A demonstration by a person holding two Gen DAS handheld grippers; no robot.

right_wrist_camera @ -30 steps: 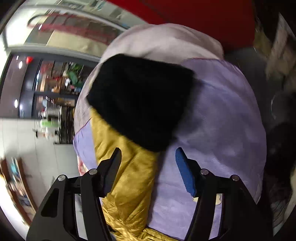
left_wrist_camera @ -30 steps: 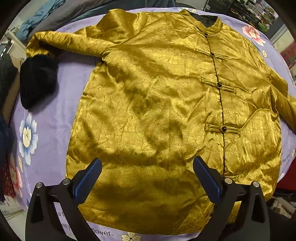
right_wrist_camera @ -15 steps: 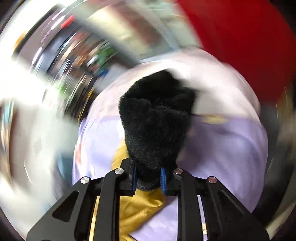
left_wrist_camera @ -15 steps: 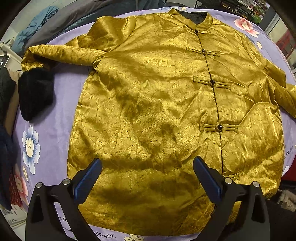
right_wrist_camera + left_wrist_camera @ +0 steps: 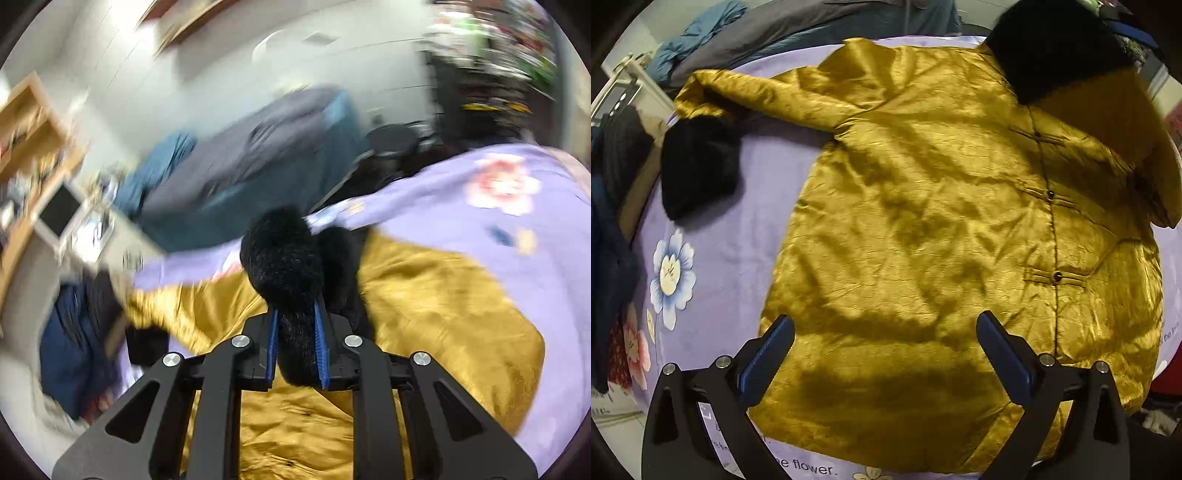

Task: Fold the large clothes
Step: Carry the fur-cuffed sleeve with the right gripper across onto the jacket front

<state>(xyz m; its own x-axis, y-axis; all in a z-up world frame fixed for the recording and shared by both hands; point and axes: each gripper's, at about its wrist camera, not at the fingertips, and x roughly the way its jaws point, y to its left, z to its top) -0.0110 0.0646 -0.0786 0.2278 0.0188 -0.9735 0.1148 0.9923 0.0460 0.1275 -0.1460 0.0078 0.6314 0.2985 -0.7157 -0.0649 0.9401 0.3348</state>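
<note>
A gold satin jacket [image 5: 923,229] with black frog buttons lies front-up on a lilac flowered sheet [image 5: 713,229]. Its left sleeve stretches out to a black fur cuff [image 5: 698,166]. My left gripper [image 5: 882,354] is open and empty above the jacket's hem. My right gripper [image 5: 295,347] is shut on the other black fur cuff [image 5: 284,258] and holds it lifted over the jacket's chest [image 5: 443,295]. That cuff also shows in the left wrist view [image 5: 1052,51] at the top right, with the right sleeve [image 5: 1137,122] folded inward over the collar area.
Grey and teal clothes [image 5: 775,33] are piled behind the bed. Dark garments [image 5: 613,206] hang at the left edge. The sheet's printed front edge [image 5: 809,467] is near the left gripper. A wooden shelf [image 5: 26,125] and a monitor stand beyond the bed.
My right gripper closed on the right sleeve's fur cuff, lifted it and swung it across over the jacket's chest. The left gripper stayed open, drifting slightly over the hem.
</note>
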